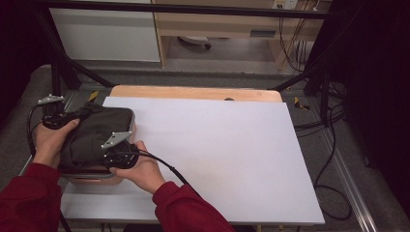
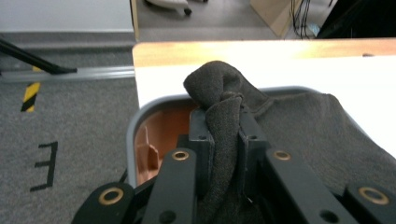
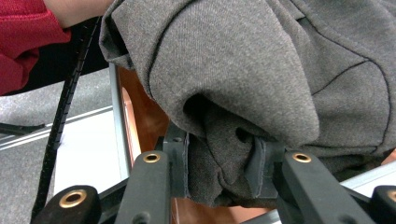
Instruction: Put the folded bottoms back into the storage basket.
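Over the basket [image 1: 126, 115], both grippers' jaws pinch the bunched grey garment [image 1: 94, 135].

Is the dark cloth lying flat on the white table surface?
No, the dark cloth sits bunched over an orange bin with a grey rim, pinched by the left claw and the right claw.

One readable mark: a black "E" [image 2: 45, 166] taped on the grey carpet floor [image 2: 70, 140], lying sideways in the left gripper view. No other text legible.
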Action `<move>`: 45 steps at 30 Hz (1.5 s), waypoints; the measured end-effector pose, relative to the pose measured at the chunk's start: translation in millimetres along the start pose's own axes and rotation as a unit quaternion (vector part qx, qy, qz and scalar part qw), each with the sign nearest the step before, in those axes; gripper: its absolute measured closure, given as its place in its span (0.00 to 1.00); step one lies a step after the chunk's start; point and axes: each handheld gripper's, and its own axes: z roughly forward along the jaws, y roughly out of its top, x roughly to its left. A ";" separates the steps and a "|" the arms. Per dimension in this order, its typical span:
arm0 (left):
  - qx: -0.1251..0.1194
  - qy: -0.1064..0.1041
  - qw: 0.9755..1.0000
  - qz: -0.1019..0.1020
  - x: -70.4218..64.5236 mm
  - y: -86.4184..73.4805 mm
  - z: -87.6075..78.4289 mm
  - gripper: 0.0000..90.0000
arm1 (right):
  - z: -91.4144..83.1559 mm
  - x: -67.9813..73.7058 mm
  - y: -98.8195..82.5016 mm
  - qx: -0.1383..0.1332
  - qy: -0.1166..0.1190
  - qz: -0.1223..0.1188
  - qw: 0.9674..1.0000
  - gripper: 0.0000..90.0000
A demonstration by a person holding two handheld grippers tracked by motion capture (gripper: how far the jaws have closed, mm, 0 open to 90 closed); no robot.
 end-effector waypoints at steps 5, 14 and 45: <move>-0.002 0.000 1.000 0.002 0.0 0.0 0.3 0.88 | -0.5 0.2 1.4 0.003 -0.002 0.001 1.000 0.73; 0.004 0.009 1.000 -0.004 3.7 -3.6 3.1 0.88 | 2.4 -0.5 2.9 0.009 -0.003 -0.001 1.000 0.73; -0.003 0.002 1.000 -0.011 -8.4 8.1 -1.1 0.37 | -26.4 6.4 3.6 0.010 -0.032 0.005 0.999 0.27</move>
